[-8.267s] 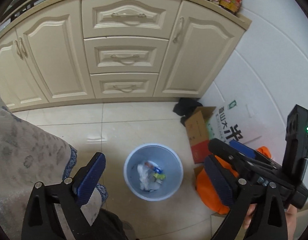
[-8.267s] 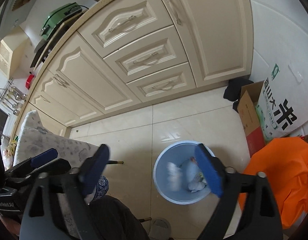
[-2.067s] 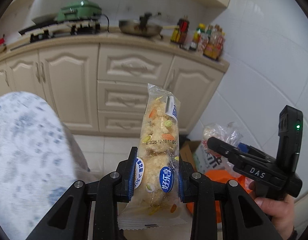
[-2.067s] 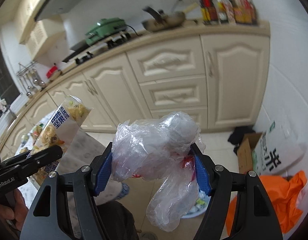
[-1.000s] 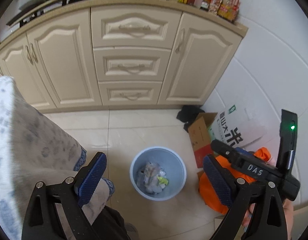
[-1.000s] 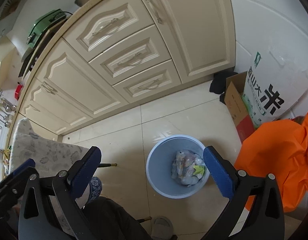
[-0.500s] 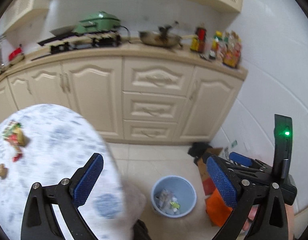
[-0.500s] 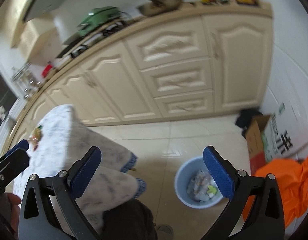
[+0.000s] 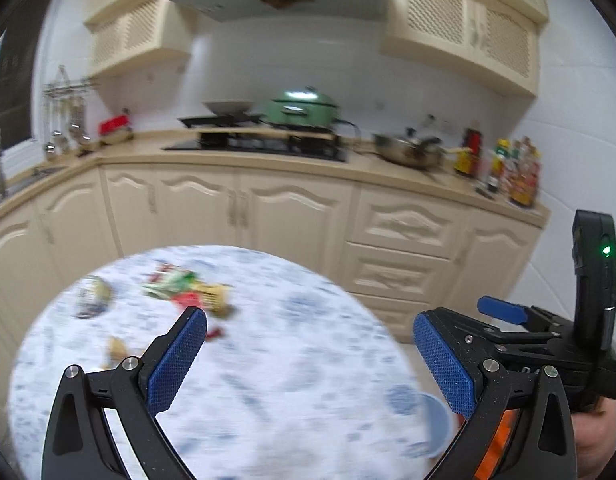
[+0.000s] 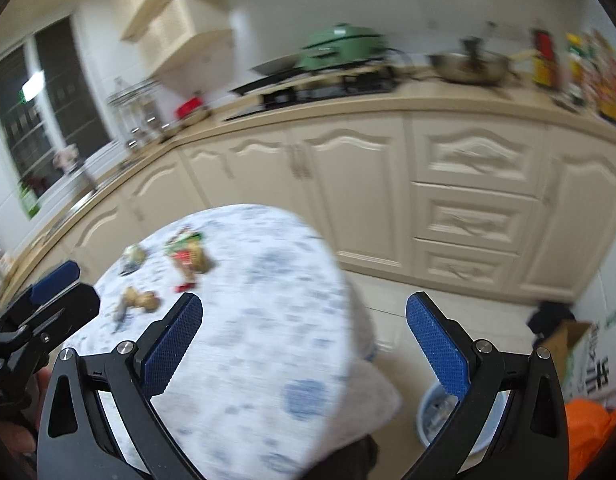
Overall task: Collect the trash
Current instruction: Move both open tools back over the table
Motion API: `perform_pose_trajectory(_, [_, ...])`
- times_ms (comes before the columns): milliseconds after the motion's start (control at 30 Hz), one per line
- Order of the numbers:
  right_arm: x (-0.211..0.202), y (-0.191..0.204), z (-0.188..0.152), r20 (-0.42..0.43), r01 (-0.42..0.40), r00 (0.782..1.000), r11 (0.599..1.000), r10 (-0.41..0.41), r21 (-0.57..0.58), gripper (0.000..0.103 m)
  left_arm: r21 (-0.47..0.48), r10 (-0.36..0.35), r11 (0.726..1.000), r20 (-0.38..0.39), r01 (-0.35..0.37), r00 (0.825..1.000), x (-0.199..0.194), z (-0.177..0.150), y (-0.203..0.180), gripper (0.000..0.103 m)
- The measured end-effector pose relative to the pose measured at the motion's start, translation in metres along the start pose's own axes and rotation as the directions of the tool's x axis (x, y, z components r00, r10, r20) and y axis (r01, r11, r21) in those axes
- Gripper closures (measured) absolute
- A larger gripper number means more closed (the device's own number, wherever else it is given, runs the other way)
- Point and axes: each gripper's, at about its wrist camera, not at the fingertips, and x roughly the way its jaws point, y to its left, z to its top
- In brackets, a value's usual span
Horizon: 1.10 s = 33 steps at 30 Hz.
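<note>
My left gripper [image 9: 308, 356] is open and empty above a round table [image 9: 268, 380] with a white and blue cloth. My right gripper [image 10: 304, 340] is open and empty over the same table [image 10: 268, 320]. Blurred trash lies at the table's far side: a green and red wrapper pile [image 9: 184, 290], a small round item [image 9: 92, 296] and a tan scrap [image 9: 116, 350]. In the right wrist view the wrappers [image 10: 188, 250] and tan scraps [image 10: 142, 300] show too. A light blue bin [image 10: 439, 416] with trash stands on the floor right of the table; its rim [image 9: 437, 420] shows behind my left gripper.
Cream cabinets [image 9: 292, 216] and a counter with a stove, a green cooker [image 9: 300, 110], a pan and bottles run along the back. A cardboard box [image 10: 563, 340], a rice sack and an orange bag [image 10: 591, 436] sit by the right wall.
Both grippers have swung up and left from the bin toward the table, staying open and empty. The table's top and its trash have come into view; the frames are motion-blurred.
</note>
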Motion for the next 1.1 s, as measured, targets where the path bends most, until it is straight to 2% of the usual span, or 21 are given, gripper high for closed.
perform_pose_trajectory(133, [0.019, 0.054, 0.002, -0.022, -0.072, 0.997, 0.993, 0.07, -0.092, 0.0, -0.012, 0.087, 0.996, 0.014, -0.087, 0.996, -0.024, -0.019, 0.032, 0.001])
perform_pose_trajectory(233, [0.034, 0.087, 0.002, -0.038, -0.104, 0.994, 0.985, 0.1, -0.139, 0.0, -0.053, 0.143, 0.988, -0.004, -0.143, 0.99, -0.034, -0.032, 0.058, 0.001])
perform_pose_trajectory(367, [0.053, 0.122, -0.001, -0.059, -0.143, 0.989, 0.973, 0.135, -0.179, 0.0, -0.096, 0.222, 0.97, -0.029, -0.223, 0.975, -0.053, -0.053, 0.09, 0.001])
perform_pose_trajectory(533, [0.076, 0.164, -0.007, -0.098, -0.175, 0.983, 0.956, 0.156, -0.237, 0.0, -0.122, 0.285, 0.949, -0.06, -0.291, 0.957, -0.056, -0.058, 0.114, 0.001])
perform_pose_trajectory(667, [0.097, 0.187, -0.01, -0.13, -0.168, 0.982, 0.945, 0.136, -0.282, 0.0, -0.141, 0.281, 0.945, -0.115, -0.296, 0.953, -0.042, -0.059, 0.132, 0.001])
perform_pose_trajectory(900, [0.136, 0.205, -0.022, -0.189, -0.158, 0.977, 0.939, 0.103, -0.307, 0.0, -0.11, 0.271, 0.947, -0.232, -0.302, 0.934, 0.006, -0.059, 0.159, 0.001])
perform_pose_trajectory(967, [0.146, 0.207, -0.024, -0.205, -0.154, 0.974, 0.938, 0.092, -0.311, 0.0, -0.097, 0.261, 0.951, -0.258, -0.294, 0.93, 0.021, -0.057, 0.159, 0.001])
perform_pose_trajectory(1100, [0.162, 0.209, -0.028, -0.231, -0.157, 0.969, 0.942, 0.088, -0.298, 0.0, -0.095, 0.237, 0.956, -0.304, -0.277, 0.923, 0.066, -0.048, 0.185, 0.001])
